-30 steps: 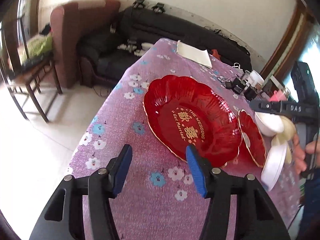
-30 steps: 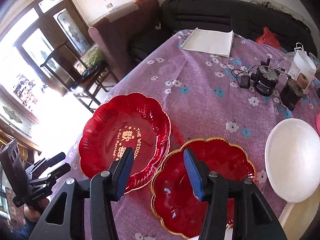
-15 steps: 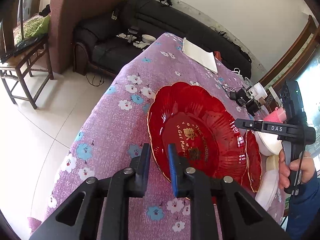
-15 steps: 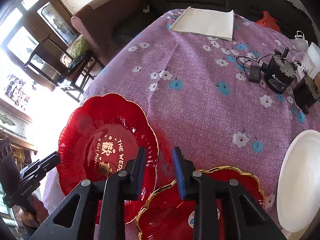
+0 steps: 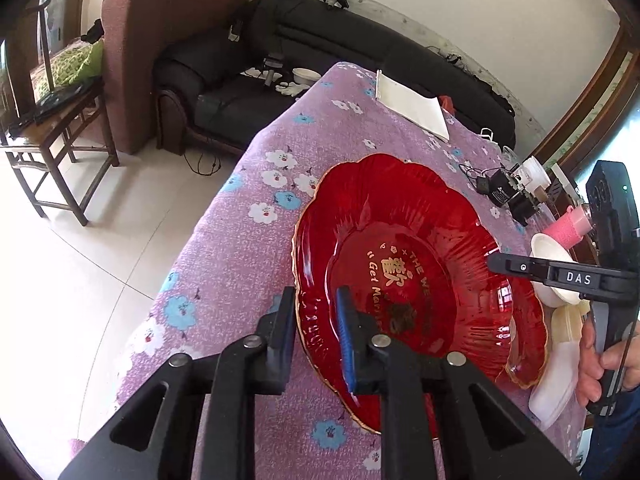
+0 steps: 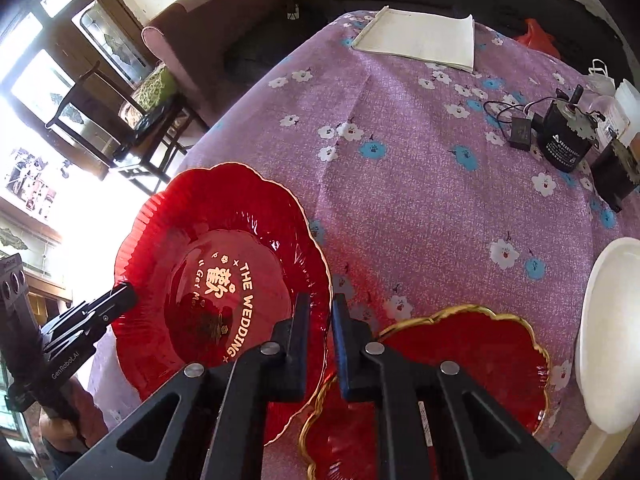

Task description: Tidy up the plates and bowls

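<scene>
A worktop [image 6: 420,184] under a purple flowered cloth holds a white notebook [image 6: 420,40] at the far end and black gadgets [image 6: 564,140] at the right. The large red scalloped glass plate [image 5: 400,272], gold-rimmed with gold lettering, sits near the left edge. Beside it lies a smaller red plate [image 6: 460,364], then a white plate [image 6: 608,336]. The left tongs [image 5: 316,316] and right tongs [image 6: 320,320], wide a second ago, now pinch opposite rims of the large plate.
</scene>
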`<state>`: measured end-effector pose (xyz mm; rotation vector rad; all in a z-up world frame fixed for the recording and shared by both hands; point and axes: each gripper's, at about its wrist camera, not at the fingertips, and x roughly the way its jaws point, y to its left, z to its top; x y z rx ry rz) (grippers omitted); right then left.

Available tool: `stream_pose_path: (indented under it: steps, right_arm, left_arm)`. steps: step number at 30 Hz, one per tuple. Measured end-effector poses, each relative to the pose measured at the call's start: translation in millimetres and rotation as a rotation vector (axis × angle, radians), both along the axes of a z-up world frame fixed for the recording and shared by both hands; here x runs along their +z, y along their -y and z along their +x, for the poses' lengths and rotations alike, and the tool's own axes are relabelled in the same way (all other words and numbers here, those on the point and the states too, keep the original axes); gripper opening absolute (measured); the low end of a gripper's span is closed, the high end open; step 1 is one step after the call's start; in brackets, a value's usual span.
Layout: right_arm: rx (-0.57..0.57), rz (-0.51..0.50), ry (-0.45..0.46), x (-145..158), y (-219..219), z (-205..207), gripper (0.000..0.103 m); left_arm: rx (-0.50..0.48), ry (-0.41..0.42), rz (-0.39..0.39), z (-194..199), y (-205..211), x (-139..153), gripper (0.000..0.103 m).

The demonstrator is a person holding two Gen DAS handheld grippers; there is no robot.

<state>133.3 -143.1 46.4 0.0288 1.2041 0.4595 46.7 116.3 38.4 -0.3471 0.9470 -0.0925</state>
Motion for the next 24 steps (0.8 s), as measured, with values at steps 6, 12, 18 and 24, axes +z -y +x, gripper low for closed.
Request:
stream_pose_path:
  steps: [6, 12, 18, 24]
  right_arm:
    - [0.023, 0.018, -0.006, 2.1, -9.0, -24.0, 0.012]
    - [0.053, 0.031, -0.015, 1.8, -15.3, -56.4, 0.013]
    - [0.089, 0.052, -0.030, -5.1, -8.5, -104.4, 0.013]
    - [0.104, 0.075, -0.026, -11.5, 9.4, -153.8, 0.015]
  left_arm:
    - [0.009, -0.013, 0.024, -20.3, -7.6, 2.1, 0.018]
    - [-0.001, -0.007, 0.041, -60.5, -9.9, 7.1, 0.020]
    - [-0.024, 0.011, 0.031, -109.4, -2.5, 8.9, 0.021]
    - [-0.037, 0.009, 0.033, -143.9, 9.9, 3.6, 0.023]
